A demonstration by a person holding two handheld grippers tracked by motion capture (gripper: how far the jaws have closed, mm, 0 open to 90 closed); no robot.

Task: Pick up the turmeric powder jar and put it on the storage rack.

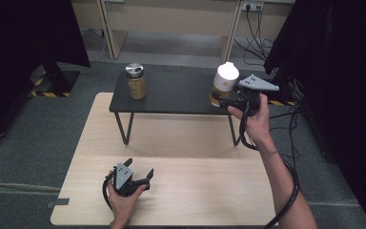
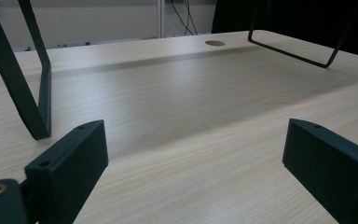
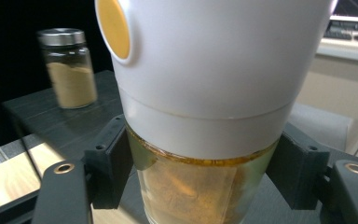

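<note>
A glass jar with a tall white cap and a yellow-brown powder inside is at the right end of the low black shelf. My right gripper is shut on its glass body, one jaw on each side, just under the cap. Whether its base touches the shelf is hidden. A second jar with a silver lid and tan powder stands at the shelf's left end, also seen in the right gripper view. My left gripper rests low over the wooden table, open, with bare wood between its jaws.
The shelf stands on thin black wire legs at the table's far half. A round cable hole sits in the tabletop near the back. Grey floor, dark curtains on both sides, and a desk with hanging cables lie beyond.
</note>
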